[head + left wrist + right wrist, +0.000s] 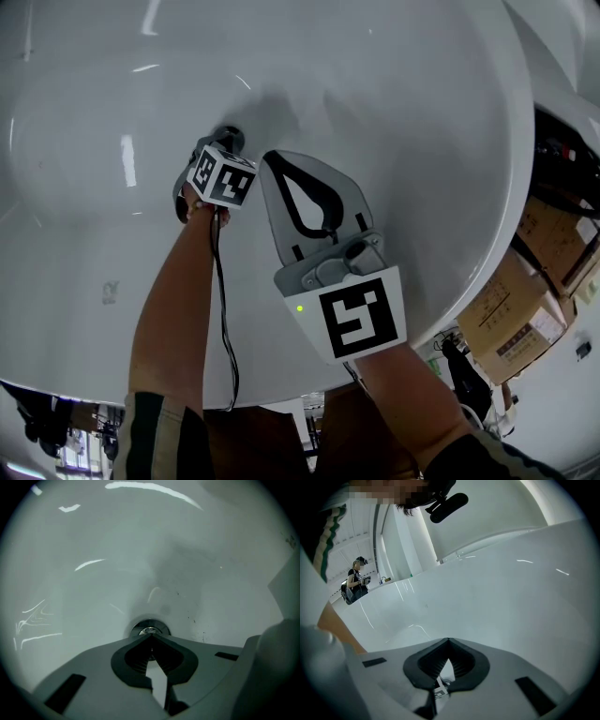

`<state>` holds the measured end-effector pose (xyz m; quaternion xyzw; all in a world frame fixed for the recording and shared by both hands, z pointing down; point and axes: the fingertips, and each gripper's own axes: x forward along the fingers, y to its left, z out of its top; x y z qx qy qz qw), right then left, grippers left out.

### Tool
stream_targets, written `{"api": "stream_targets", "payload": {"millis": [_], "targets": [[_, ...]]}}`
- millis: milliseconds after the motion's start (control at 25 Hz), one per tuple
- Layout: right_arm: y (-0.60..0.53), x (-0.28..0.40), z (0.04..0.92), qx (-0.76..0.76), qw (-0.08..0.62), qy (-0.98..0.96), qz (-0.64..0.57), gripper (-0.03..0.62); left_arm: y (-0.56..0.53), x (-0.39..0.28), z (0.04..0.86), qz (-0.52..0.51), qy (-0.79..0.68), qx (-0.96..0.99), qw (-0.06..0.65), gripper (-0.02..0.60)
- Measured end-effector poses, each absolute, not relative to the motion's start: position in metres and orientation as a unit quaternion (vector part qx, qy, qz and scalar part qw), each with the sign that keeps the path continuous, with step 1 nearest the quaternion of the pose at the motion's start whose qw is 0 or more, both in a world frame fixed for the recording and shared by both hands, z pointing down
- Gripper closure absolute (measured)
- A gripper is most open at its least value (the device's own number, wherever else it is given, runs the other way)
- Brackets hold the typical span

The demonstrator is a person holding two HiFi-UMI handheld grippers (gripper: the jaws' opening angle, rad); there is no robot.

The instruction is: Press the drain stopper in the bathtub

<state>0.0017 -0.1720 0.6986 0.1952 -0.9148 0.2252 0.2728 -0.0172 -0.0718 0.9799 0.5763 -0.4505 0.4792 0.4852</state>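
The round chrome drain stopper [150, 630] sits in the floor of the white bathtub [394, 84]. In the left gripper view my left gripper [151, 638] is shut, its joined tips right at the stopper's near edge; whether they touch it I cannot tell. From the head view only a dark bit of the stopper [231, 139] shows past the left gripper's marker cube [222, 176]. My right gripper [269, 157] hangs shut and empty just right of the left one, above the tub floor. Its own view shows the right gripper [449, 641] against the tub's sloped wall [511, 597].
A black cable [225, 309] runs from the left gripper back along the forearm. Cardboard boxes [525, 309] stand outside the tub rim [511, 187] at the right. A person [357, 581] stands far off beyond the tub's edge.
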Motion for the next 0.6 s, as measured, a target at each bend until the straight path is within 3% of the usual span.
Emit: {"api": "stream_targets", "payload": {"millis": [600], "targets": [[-0.171,0.000,0.697,0.184,0.276,-0.918,0.217,0.583,-0.071,-0.017,0.967,0.430,-0.473,0.572,0.514,0.571]]}}
